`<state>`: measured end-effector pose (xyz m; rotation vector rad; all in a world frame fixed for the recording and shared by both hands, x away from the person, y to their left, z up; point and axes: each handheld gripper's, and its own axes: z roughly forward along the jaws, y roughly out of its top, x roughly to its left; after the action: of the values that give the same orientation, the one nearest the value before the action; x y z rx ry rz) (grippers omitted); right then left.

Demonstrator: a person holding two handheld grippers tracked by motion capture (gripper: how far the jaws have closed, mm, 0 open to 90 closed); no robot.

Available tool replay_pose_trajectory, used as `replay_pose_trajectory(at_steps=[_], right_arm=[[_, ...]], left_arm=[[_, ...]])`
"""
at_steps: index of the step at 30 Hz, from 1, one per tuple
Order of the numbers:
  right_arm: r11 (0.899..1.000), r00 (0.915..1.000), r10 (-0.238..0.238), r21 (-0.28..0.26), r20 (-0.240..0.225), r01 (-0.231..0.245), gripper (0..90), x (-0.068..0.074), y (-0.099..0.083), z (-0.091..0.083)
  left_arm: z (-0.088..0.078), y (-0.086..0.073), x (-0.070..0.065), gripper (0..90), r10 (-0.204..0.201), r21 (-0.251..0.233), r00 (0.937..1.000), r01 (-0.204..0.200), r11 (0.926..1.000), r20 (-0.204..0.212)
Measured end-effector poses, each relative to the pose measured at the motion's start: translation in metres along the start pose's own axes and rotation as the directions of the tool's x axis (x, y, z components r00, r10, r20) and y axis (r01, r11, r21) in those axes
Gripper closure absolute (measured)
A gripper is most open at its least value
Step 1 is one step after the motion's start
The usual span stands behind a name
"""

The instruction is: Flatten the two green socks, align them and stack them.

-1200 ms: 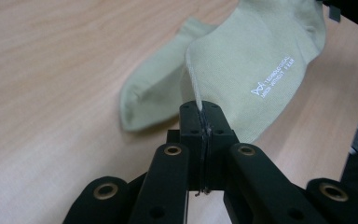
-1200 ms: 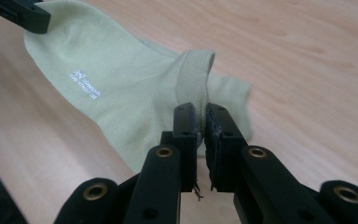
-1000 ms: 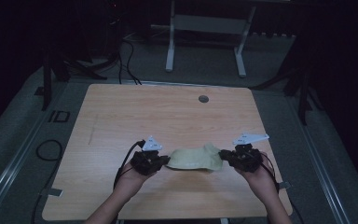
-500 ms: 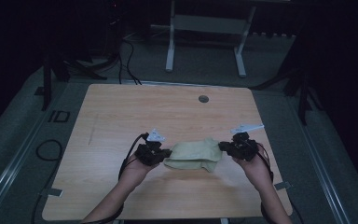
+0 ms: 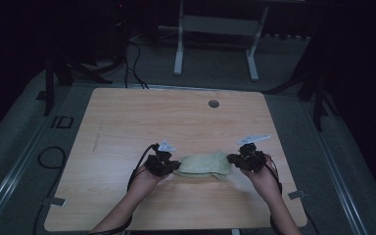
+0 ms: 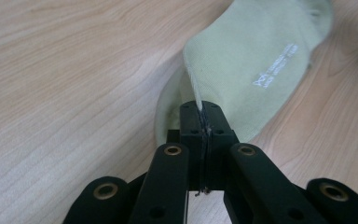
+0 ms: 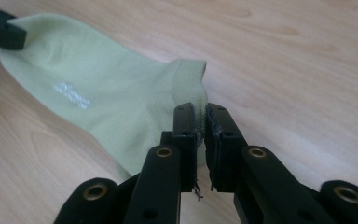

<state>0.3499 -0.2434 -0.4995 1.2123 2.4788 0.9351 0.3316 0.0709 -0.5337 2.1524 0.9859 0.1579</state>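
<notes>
The sock [image 5: 203, 165], pale green, lies on the near half of the wooden table [image 5: 127, 122], stretched sideways between the two hand-held grippers. The left gripper [image 5: 169, 168] pinches the sock's left end; in the left gripper view its black jaws stand pressed together on a thin fold of the fabric [image 6: 242, 70], with small white lettering visible on the cloth beyond. The right gripper [image 5: 234, 159] clamps the right end, where the ribbed cuff is; in the right gripper view the jaws are closed on the cuff's edge [image 7: 98, 107], a narrow slit left between them, and a black jaw of the left gripper [image 7: 0, 30] grips the far end of the sock at the upper left. Both hands come in from the near edge of the table, the left hand [image 5: 144, 181] and the right hand [image 5: 259, 176] well apart. A small round grey grommet [image 5: 213, 104] sits in the tabletop toward the far edge. Beyond the table, a white frame [image 5: 215, 44] stands on the grey floor.
</notes>
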Motion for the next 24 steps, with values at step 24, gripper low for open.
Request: replay_pose_trajectory(at_steps=[24], right_arm=[[0.998, 0.9994, 0.029, 0.059, 0.017, -0.03, 75.3, -0.008, -0.021, 0.024]], left_arm=[[0.007, -0.012, 0.01, 63.4, -0.022, 0.026, 0.9998, 0.022, 0.9994, -0.002]])
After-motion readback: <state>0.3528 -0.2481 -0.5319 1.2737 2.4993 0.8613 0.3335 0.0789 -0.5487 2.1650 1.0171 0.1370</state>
